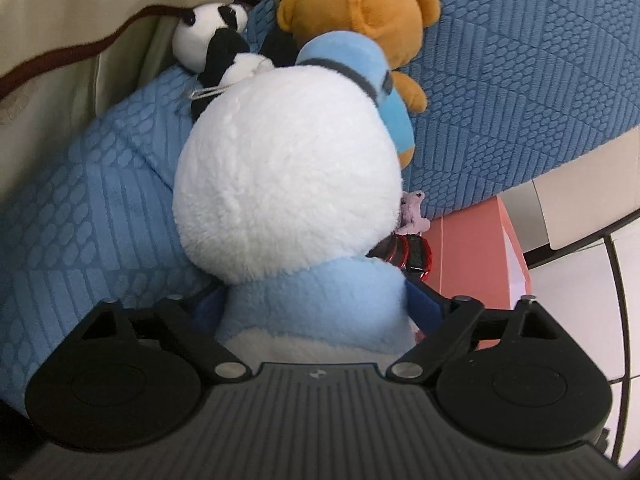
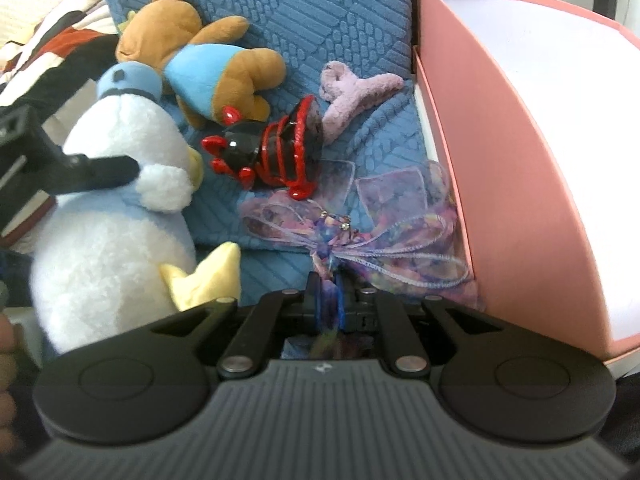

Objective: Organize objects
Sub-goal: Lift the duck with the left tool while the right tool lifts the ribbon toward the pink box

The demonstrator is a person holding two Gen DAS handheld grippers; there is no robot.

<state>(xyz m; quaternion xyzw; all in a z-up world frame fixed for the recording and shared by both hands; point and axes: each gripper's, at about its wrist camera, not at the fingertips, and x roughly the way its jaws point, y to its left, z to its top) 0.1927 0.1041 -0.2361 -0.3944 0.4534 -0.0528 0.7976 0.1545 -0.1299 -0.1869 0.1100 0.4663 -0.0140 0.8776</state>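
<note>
A white plush duck point(image 1: 288, 184) in a light-blue top and cap fills the left wrist view. My left gripper point(image 1: 316, 306) is shut on its blue body, a pad pressing each side. The right wrist view shows one of its fingers point(image 2: 100, 168) dug into the duck point(image 2: 112, 232) at the neck. My right gripper point(image 2: 325, 300) is shut on the knot end of a sheer purple ribbon bow point(image 2: 360, 232), which lies on the blue cushion point(image 2: 300, 12) beside the pink box point(image 2: 520, 160).
A brown teddy bear point(image 2: 160, 32) in blue, a red-and-black hair claw point(image 2: 276, 152) and a fluffy lilac hair claw point(image 2: 352, 92) lie on the cushion. A small panda plush point(image 1: 208, 36) leans behind the duck. A cream blanket point(image 1: 80, 8) is at the left, and a hand point(image 2: 6, 360) shows at the frame edge.
</note>
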